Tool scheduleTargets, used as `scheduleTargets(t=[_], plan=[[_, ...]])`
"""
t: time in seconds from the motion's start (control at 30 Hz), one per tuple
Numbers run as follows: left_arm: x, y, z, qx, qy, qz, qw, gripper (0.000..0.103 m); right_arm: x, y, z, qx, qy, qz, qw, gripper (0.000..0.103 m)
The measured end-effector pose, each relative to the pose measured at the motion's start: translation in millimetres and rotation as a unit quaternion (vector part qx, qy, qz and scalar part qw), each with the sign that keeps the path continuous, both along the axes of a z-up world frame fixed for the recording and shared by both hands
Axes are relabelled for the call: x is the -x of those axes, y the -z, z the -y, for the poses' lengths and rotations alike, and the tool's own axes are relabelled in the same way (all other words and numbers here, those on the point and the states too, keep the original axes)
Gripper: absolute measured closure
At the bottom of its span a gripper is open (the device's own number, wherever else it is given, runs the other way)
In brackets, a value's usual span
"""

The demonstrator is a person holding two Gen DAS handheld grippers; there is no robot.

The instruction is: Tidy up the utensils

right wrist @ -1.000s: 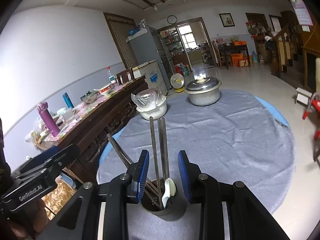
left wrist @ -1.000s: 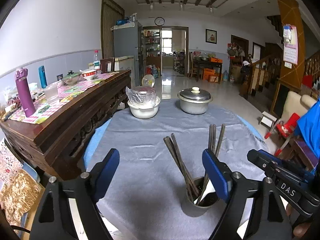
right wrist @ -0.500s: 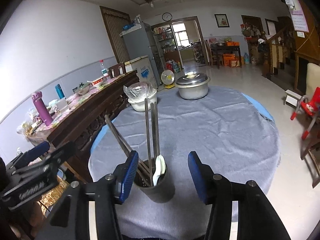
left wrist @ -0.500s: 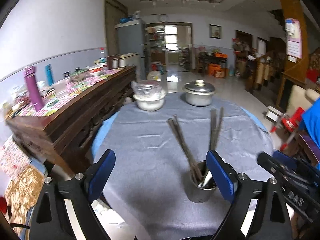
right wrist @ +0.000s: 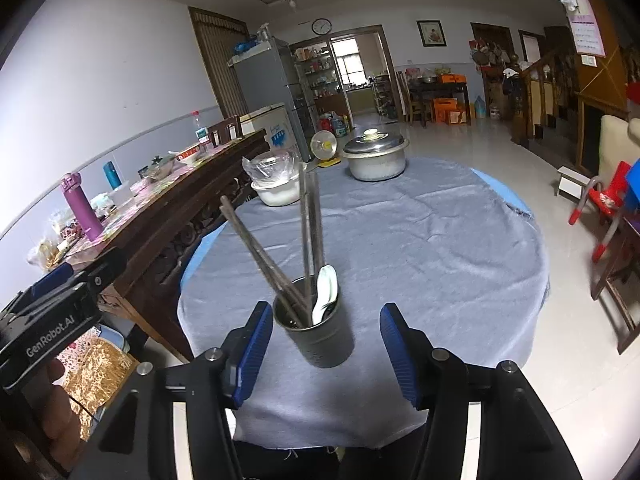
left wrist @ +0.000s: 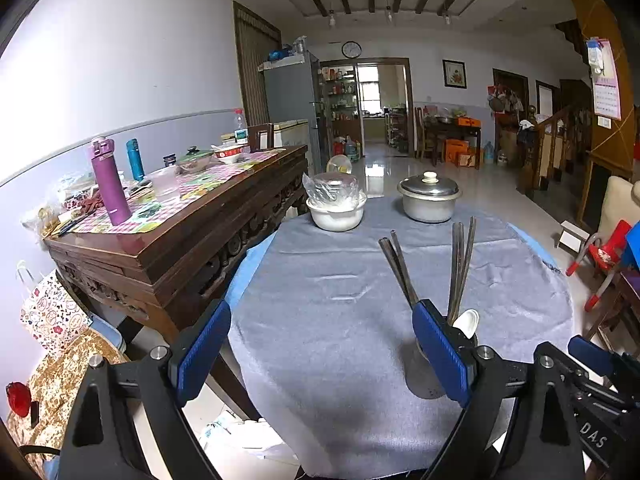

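Looks done: chopsticks (right wrist: 276, 256) and white spoon (right wrist: 325, 294) upright in metal holder (right wrist: 320, 332) near table's (right wrist: 440, 240) front edge, none loose; right gripper (right wrist: 324, 354) opening, nothing pinched, left gripper (left wrist: 320, 354) wide apart, empty.

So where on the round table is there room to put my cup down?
Lots of bare grey cloth lies between the utensil holder near the front edge and the lidded metal pot and white bowl at the far edge. The cloth's whole right side is free too. It's crowded on the wooden sideboard, covered with bottles and dishes.
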State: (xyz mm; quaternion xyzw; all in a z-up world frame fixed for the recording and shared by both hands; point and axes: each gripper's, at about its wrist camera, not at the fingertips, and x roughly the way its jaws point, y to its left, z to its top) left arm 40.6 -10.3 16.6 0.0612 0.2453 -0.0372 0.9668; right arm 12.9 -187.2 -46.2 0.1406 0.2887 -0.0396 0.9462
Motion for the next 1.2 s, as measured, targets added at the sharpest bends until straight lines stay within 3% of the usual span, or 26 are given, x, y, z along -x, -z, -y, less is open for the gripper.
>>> scheduleTargets(t=[0.6, 1.2], plan=[[1, 3, -11, -0.002, 0.002, -0.019, 0.9998, 0.011, 5, -6, -32, 0.055, 0.010, 0.015, 0.998, 0.042], [-4, 5, -15, 0.003, -0.004, -0.027, 0.9996, 0.011, 8, -6, -31, 0.051, 0.011, 0.014, 0.999, 0.042]])
